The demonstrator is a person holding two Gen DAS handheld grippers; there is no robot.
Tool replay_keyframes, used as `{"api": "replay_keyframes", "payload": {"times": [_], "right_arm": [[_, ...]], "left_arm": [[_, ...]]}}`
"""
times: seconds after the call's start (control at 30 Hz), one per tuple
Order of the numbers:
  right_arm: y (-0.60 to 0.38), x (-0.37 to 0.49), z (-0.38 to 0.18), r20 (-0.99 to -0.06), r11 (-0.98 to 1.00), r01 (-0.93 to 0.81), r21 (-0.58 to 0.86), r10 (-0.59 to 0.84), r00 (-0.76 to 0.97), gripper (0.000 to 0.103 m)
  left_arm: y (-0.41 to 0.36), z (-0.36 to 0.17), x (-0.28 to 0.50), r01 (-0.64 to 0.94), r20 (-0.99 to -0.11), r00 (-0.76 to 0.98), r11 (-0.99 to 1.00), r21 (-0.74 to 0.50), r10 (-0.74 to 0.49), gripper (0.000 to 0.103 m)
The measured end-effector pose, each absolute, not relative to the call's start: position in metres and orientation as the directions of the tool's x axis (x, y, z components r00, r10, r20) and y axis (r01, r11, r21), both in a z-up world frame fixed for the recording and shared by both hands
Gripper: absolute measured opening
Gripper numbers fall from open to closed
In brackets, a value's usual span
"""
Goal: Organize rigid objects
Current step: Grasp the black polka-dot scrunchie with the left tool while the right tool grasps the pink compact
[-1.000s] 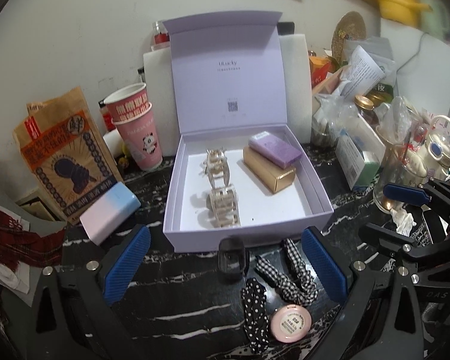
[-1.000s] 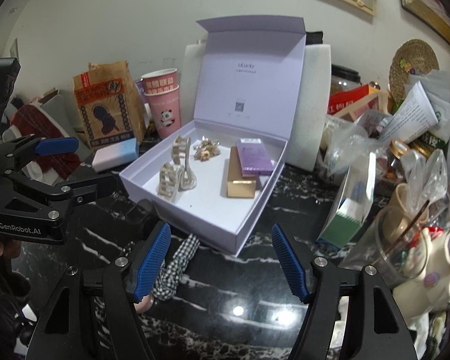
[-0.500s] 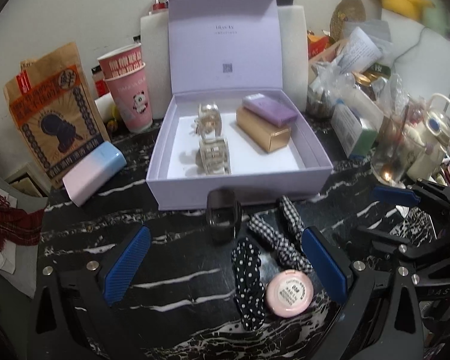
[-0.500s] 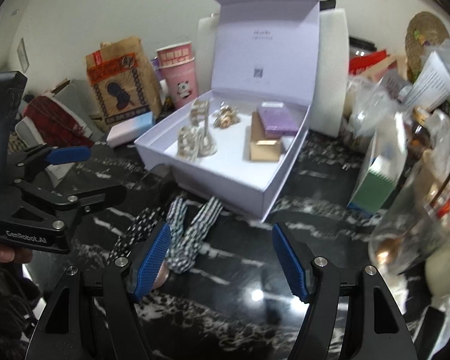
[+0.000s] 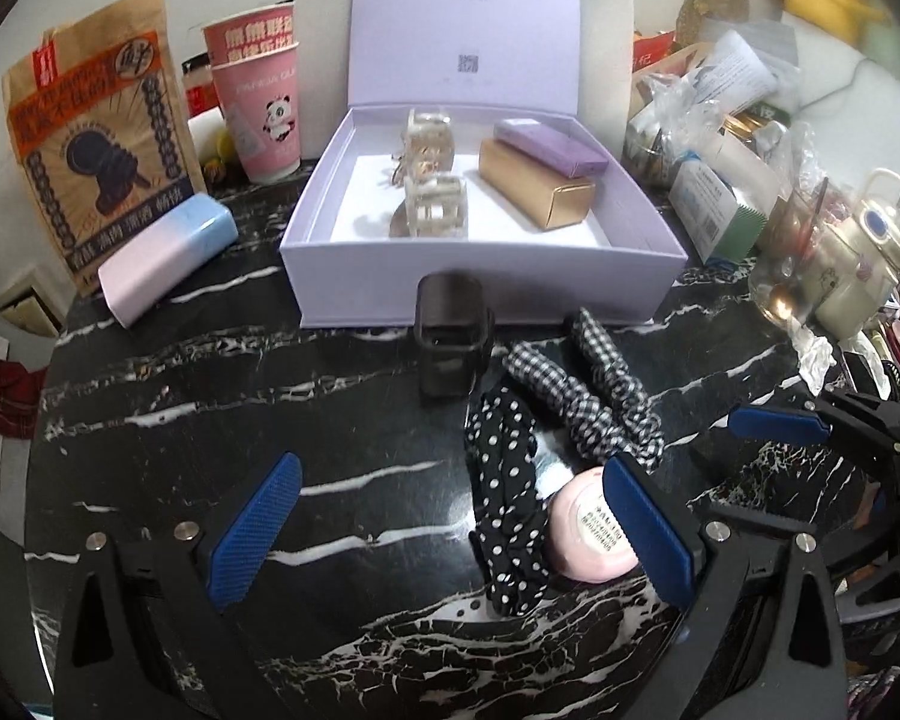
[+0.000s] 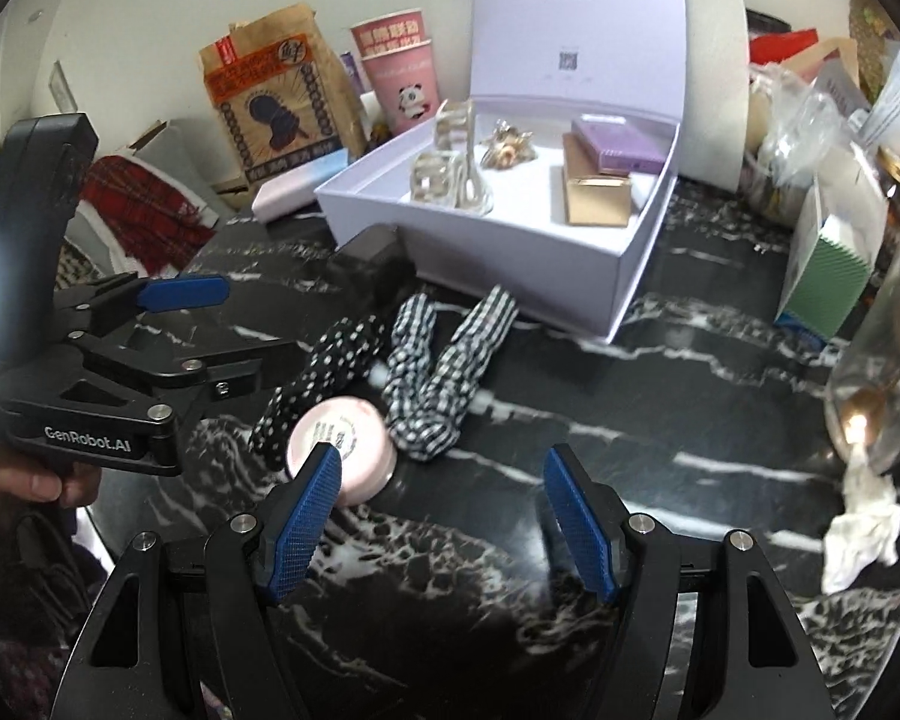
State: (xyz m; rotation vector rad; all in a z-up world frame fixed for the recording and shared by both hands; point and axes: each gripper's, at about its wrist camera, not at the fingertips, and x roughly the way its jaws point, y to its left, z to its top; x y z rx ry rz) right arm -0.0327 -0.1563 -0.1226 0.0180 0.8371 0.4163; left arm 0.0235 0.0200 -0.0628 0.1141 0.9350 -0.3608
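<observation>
Left wrist view, pink compact point(image 5: 588, 534) half behind tool pad point(image 5: 642, 534), label blurred.

Both wrist cameras look steeply down and forward over their own blue-padded fingers, close above the black marbled bench point(image 5: 342, 420), toward the open lilac box point(image 5: 486, 276) at upper centre, the left view facing it squarely, the right view point(image 6: 510, 252) from its right corner, sharing box and scrunchies point(image 6: 432, 378).

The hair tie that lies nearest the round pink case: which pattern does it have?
Black with white polka dots; the left wrist view shows it best.
</observation>
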Motion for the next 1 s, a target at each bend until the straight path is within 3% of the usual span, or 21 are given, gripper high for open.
{"api": "replay_keyframes", "payload": {"times": [0.27,0.37,0.5,0.7,0.8,1.0], "right_arm": [[-0.134,-0.036,-0.133,-0.724,0.882,-0.426,0.201,0.426,0.542,0.070],[-0.123,-0.035,-0.139,-0.727,0.871,-0.452,0.193,0.436,0.530,0.070],[-0.111,-0.028,-0.147,-0.723,0.869,-0.462,0.176,0.432,0.538,0.068],[-0.105,-0.020,-0.148,-0.708,0.882,-0.444,0.160,0.415,0.571,0.054],[-0.106,-0.021,-0.148,-0.701,0.881,-0.441,0.169,0.422,0.575,0.051],[-0.119,-0.029,-0.148,-0.708,0.890,-0.425,0.167,0.408,0.577,0.051]], "left_arm": [[0.028,-0.074,0.023,0.335,-0.820,0.526,0.941,-0.044,-0.225,0.102],[0.030,-0.075,0.020,0.341,-0.813,0.538,0.940,-0.030,-0.221,0.093],[0.031,-0.078,0.019,0.347,-0.817,0.536,0.938,-0.018,-0.214,0.093],[0.032,-0.081,0.021,0.349,-0.821,0.515,0.935,-0.062,-0.247,0.093],[0.031,-0.085,0.022,0.354,-0.830,0.494,0.932,-0.079,-0.258,0.082],[0.022,-0.090,0.025,0.370,-0.832,0.477,0.923,-0.103,-0.284,0.075]]}}
